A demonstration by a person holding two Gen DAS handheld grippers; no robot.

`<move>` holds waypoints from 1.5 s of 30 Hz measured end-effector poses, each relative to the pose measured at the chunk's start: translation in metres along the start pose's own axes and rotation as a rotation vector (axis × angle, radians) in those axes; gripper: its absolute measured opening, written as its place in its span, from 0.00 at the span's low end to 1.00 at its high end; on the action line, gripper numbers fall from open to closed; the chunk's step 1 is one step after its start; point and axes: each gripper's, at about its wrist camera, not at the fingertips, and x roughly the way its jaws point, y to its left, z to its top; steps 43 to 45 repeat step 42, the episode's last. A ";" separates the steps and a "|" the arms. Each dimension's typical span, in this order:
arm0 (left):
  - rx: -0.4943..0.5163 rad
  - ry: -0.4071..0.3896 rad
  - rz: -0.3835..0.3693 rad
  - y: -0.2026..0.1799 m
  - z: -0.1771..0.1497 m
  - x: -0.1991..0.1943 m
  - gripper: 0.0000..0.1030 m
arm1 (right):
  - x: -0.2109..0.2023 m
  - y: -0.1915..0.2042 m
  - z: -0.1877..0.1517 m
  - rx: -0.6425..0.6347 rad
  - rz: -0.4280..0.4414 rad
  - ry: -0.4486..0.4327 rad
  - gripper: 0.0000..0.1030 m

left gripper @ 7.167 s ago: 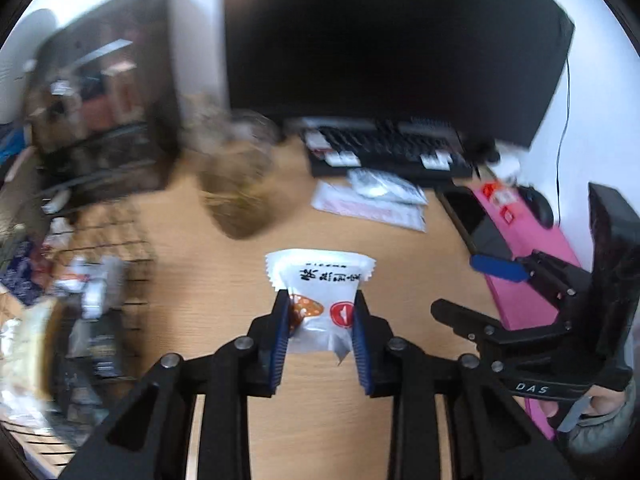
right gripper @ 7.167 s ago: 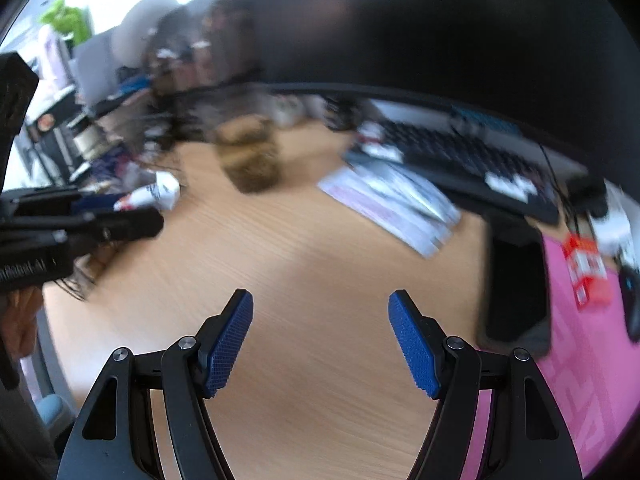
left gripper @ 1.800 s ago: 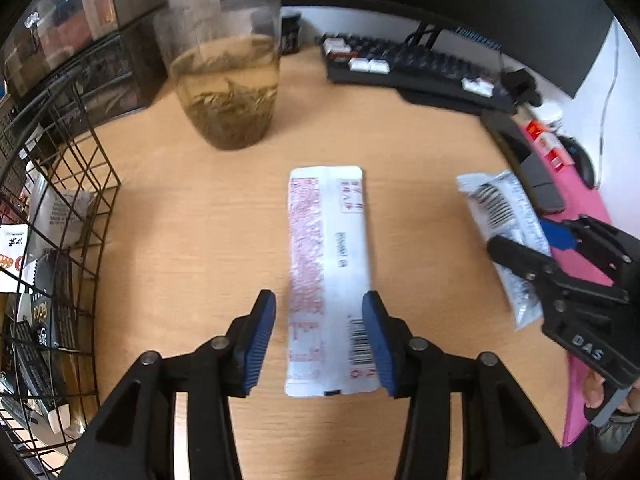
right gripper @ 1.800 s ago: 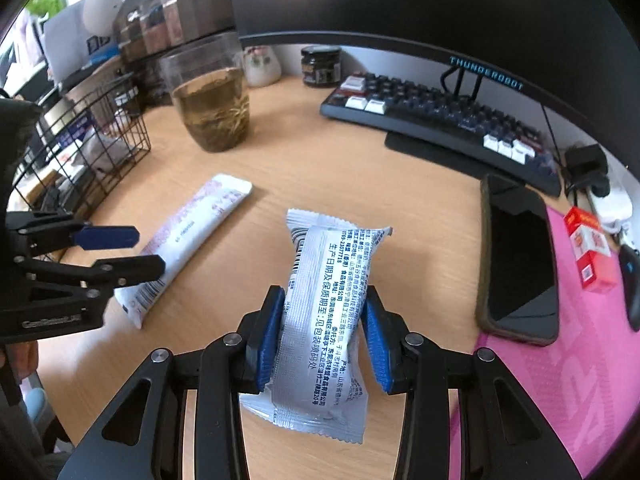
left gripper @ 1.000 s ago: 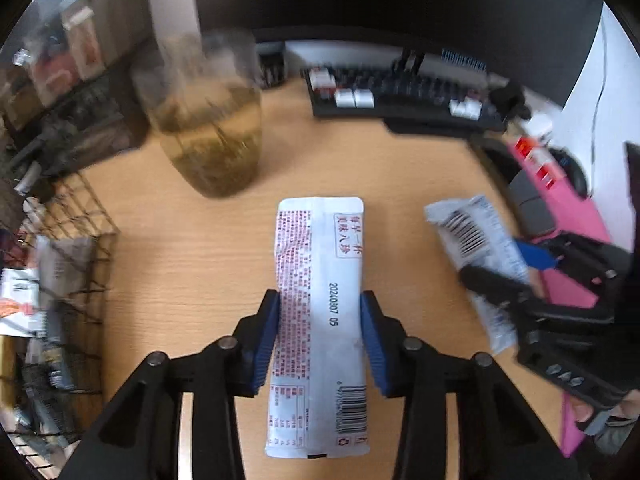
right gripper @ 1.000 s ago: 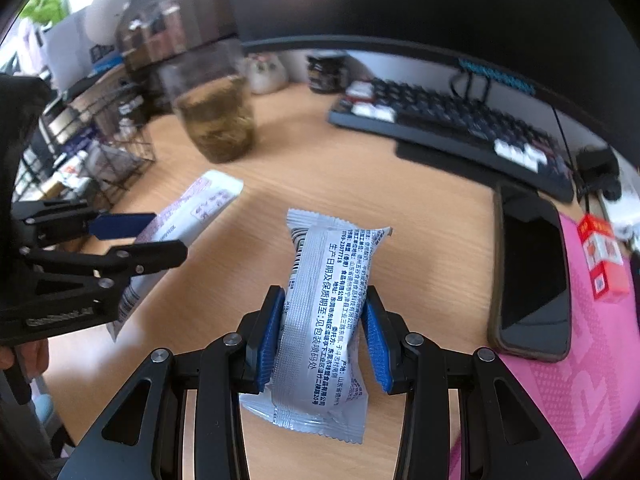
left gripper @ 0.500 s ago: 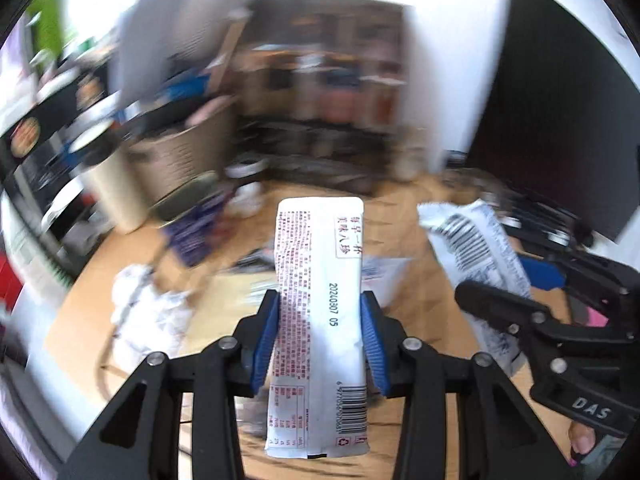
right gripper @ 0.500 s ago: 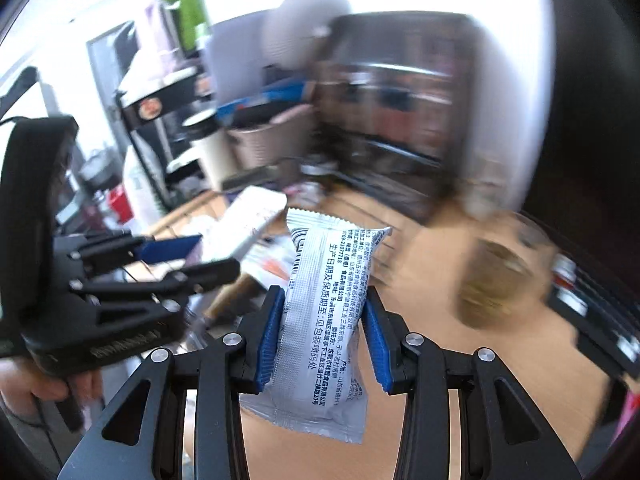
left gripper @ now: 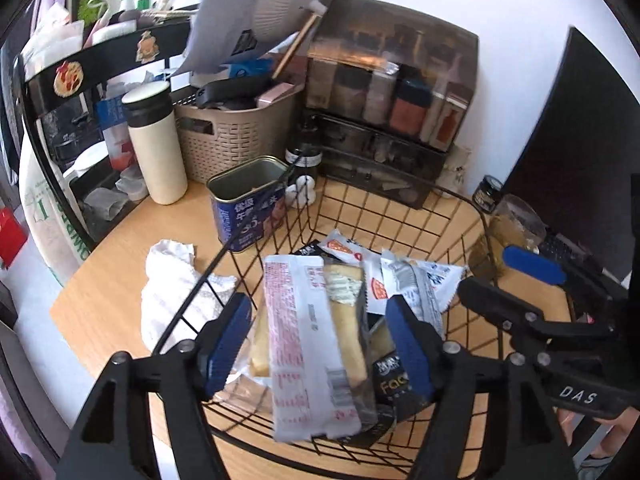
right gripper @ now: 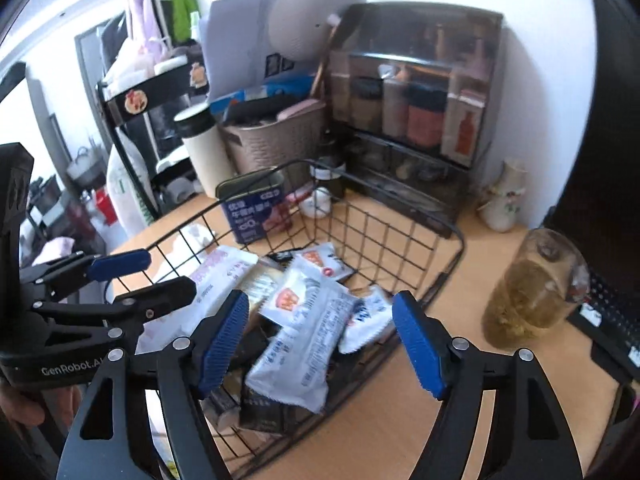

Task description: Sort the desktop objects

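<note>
Both packets are lying in the wire basket (left gripper: pixel 460 216): the long sachet (left gripper: pixel 304 332) is running lengthwise straight ahead under the left hand-held gripper (left gripper: pixel 318 344), the silver packet (right gripper: pixel 304 344) slanting under the right hand-held gripper (right gripper: pixel 320 340); both have just been opening, jaws standing wide, gripping nothing

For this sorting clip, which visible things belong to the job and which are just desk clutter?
Job:
- wire basket
- long white packet, in the basket
- silver snack packet, in the basket
- left tool and right tool, both open, jaws just opened

Clutter:
- blue tin
- cream flask
- glass of tea
- crumpled tissue
</note>
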 end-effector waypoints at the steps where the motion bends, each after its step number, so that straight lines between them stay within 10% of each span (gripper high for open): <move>1: 0.009 0.002 -0.003 -0.005 -0.001 -0.002 0.74 | -0.006 -0.003 -0.004 0.001 -0.008 0.000 0.72; 18: 0.186 -0.003 -0.018 -0.125 -0.094 -0.081 0.92 | -0.181 -0.068 -0.156 0.135 -0.207 -0.079 0.97; 45: 0.211 -0.033 -0.001 -0.137 -0.114 -0.077 0.92 | -0.164 -0.068 -0.187 0.140 -0.166 -0.033 0.98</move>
